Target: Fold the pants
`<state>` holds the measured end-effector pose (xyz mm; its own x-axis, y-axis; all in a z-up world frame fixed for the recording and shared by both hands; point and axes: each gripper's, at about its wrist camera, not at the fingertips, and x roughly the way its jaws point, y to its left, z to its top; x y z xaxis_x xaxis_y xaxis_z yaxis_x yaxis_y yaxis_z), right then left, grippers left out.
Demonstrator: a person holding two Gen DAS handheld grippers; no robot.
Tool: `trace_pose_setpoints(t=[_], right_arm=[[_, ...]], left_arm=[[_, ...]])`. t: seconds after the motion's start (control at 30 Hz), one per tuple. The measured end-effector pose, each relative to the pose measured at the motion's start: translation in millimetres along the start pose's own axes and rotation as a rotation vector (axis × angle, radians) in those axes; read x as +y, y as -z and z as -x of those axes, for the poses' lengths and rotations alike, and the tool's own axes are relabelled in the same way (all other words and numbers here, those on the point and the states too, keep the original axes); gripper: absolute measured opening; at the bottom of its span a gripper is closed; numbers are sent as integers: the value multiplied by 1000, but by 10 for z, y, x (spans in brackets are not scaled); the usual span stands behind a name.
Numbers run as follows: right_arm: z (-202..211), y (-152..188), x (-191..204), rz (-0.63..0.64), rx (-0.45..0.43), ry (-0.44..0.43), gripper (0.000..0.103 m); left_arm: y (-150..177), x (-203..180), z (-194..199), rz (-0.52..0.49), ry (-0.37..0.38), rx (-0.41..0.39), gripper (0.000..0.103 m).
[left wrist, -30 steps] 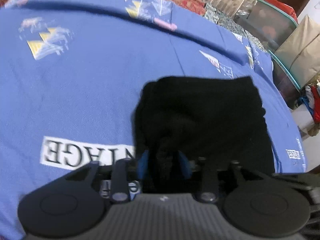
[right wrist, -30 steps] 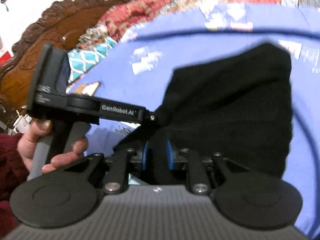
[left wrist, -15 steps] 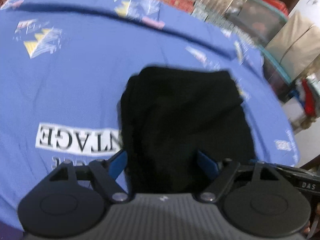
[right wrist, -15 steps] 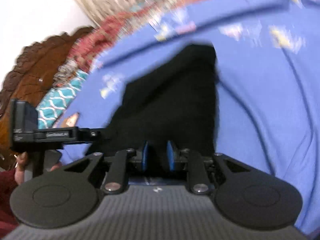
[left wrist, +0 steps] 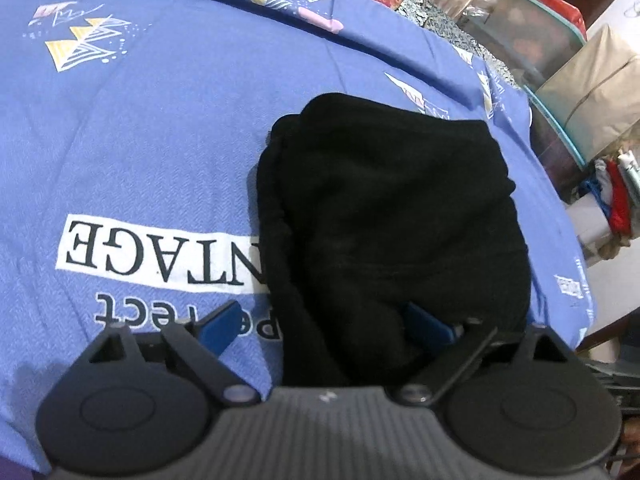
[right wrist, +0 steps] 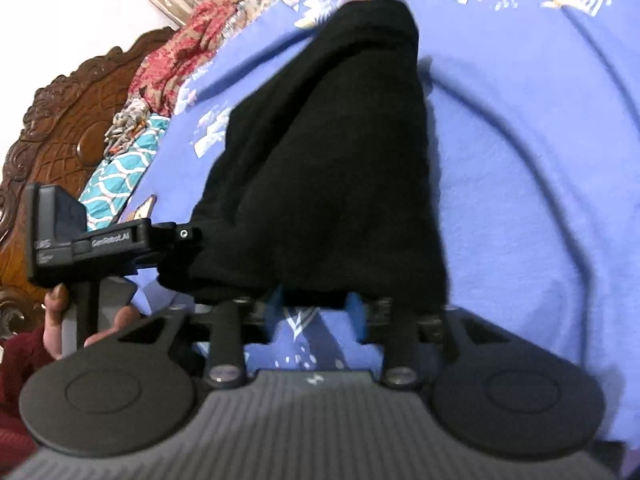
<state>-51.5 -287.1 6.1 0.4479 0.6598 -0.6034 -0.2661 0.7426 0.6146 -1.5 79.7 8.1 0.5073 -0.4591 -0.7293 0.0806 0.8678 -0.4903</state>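
The black pants (left wrist: 392,216) lie folded in a thick bundle on the blue printed bedsheet (left wrist: 160,120). My left gripper (left wrist: 320,324) is at their near edge with its jaws opening wide; the cloth lies loose between the blue pads (left wrist: 218,326), and neither pad presses on it. In the right wrist view the pants (right wrist: 332,152) stretch away from my right gripper (right wrist: 316,306). Its jaws are opening, the pants' edge rests just past the tips, and bare sheet shows between the pads (right wrist: 356,312). A hand (right wrist: 56,312) holds the left gripper (right wrist: 180,240) against the bundle's left side.
A carved wooden headboard (right wrist: 60,120), a red patterned cloth (right wrist: 180,40) and a teal patterned pillow (right wrist: 116,168) lie beyond the sheet. Storage boxes (left wrist: 540,40) and a beige covered bundle (left wrist: 592,92) stand past the bed's right edge (left wrist: 576,280).
The left jaws went from shut on the pants to wide apart and let the cloth go. The right gripper rolled, the pants settled onto the sheet, and its jaws started to part.
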Motion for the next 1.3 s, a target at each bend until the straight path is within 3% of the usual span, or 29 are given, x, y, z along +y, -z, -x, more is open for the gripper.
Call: trace_pose_setpoints(t=[0.13, 0.27, 0.37, 0.53, 1.13, 1.3], right_arm=[[299, -5, -89, -16, -68, -11, 45], [510, 0, -170, -44, -169, 30, 56], [495, -36, -137, -35, -205, 66, 57], [350, -62, -54, -11, -212, 85, 57], [415, 45, -70, -36, -201, 72, 59], [384, 98, -34, -27, -184, 119, 60]], left_arm=[[-55, 70, 83, 12, 1, -1, 100], [-50, 123, 174, 22, -70, -9, 100], [-19, 9, 182, -3, -141, -18, 100], [49, -164, 211, -54, -222, -43, 100], [197, -246, 369, -50, -283, -50, 101], [242, -274, 423, -56, -305, -61, 102]])
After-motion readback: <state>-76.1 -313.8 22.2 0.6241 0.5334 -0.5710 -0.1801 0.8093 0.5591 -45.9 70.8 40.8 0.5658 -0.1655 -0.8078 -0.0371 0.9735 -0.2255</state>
